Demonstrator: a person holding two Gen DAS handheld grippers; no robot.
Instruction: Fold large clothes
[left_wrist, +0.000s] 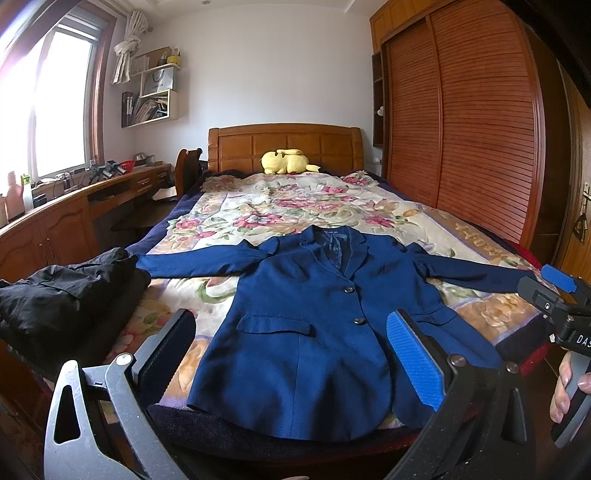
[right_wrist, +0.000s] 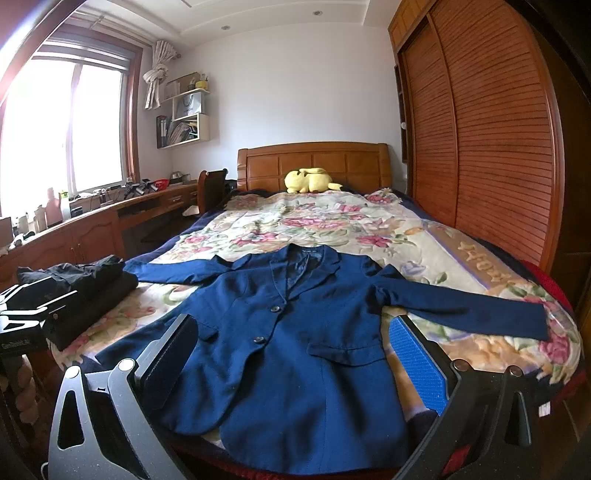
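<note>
Spread flat at the bed's (left_wrist: 480, 236) foot edge, the blue blazer (left_wrist: 306, 314) looks soft yet structured, best pinched at a sleeve cuff; left gripper (left_wrist: 291, 354) and right gripper (right_wrist: 291, 362) both gape empty.

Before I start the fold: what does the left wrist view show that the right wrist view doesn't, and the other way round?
Only the left wrist view shows the right gripper from outside, open, with the hand holding it at the frame's right edge.

Only the right wrist view shows the left gripper's body at the left edge, and the jacket's right-side sleeve cuff unobstructed.

Both show the blue jacket spread flat and buttoned on the floral blanket, black clothes to its left, and a yellow plush toy by the headboard.
</note>
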